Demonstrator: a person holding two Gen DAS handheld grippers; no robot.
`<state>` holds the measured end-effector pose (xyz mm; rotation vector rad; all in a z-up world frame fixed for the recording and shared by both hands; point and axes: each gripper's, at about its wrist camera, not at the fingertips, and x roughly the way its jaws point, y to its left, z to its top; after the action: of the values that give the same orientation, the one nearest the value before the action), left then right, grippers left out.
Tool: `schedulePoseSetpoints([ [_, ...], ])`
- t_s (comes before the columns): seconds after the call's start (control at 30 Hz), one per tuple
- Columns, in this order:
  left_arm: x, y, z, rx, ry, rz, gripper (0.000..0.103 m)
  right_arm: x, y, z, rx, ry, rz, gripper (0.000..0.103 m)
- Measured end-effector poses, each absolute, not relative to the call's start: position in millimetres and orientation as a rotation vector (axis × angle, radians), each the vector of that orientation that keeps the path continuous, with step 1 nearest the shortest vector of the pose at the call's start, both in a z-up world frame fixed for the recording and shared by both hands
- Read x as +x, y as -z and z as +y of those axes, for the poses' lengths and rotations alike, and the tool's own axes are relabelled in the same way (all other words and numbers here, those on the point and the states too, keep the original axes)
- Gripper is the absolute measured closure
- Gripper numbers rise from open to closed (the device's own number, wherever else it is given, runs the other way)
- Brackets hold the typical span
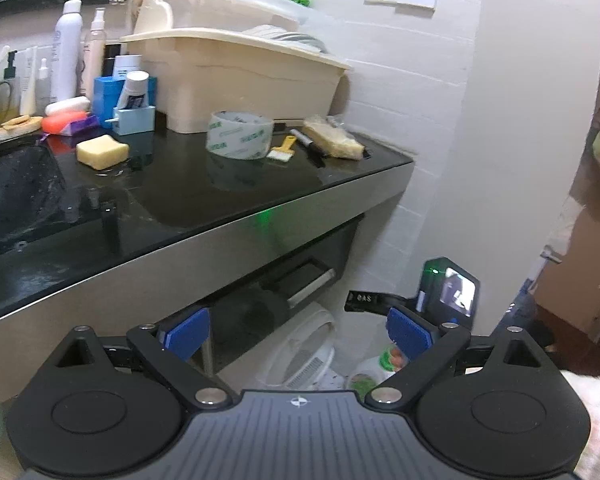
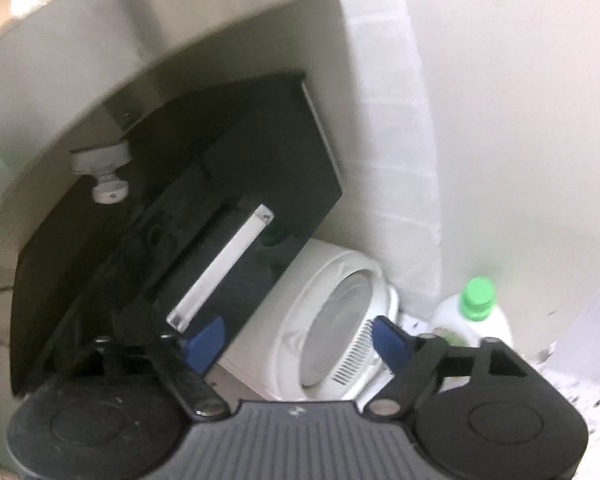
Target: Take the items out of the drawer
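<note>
A black drawer [image 2: 255,184] with a long silver handle [image 2: 223,268] hangs under the counter, seen from below in the right wrist view. It also shows in the left wrist view [image 1: 300,256] with its handle [image 1: 312,286]; what it holds is hidden. My right gripper [image 2: 297,338] is open and empty, just below the handle's near end. The back of that gripper, with a lit screen [image 1: 456,290], shows in the left wrist view. My left gripper [image 1: 297,334] is open and empty, below the counter's front edge.
The black counter [image 1: 227,196] carries a tape roll [image 1: 239,134], a yellow sponge [image 1: 101,152], a scraper [image 1: 283,148], a beige lidded bin [image 1: 235,76] and bottles. A white round appliance [image 2: 336,320] and a green-capped bottle [image 2: 476,308] stand on the floor below. A sink drain fitting [image 2: 103,172] hangs left.
</note>
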<state>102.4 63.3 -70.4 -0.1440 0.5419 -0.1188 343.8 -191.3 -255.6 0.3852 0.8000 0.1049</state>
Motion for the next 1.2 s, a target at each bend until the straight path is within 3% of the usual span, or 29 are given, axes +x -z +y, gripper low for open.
schedulePoseSetpoints([
  [0.23,99,61,40,-0.098,0.105,0.538,0.005,295,194,-209,0.183,-0.089,0.735,0.011],
  [0.6,98,38,-8,-0.016,0.077,0.524,0.0,208,107,-213,-0.034,-0.087,0.626,0.01],
  [1.03,96,9,-31,0.04,0.004,0.452,0.001,148,31,-214,-0.172,-0.052,0.567,0.01],
  [1.2,110,0,-27,0.021,-0.003,0.492,0.001,146,12,-220,-0.092,-0.035,0.585,0.01],
])
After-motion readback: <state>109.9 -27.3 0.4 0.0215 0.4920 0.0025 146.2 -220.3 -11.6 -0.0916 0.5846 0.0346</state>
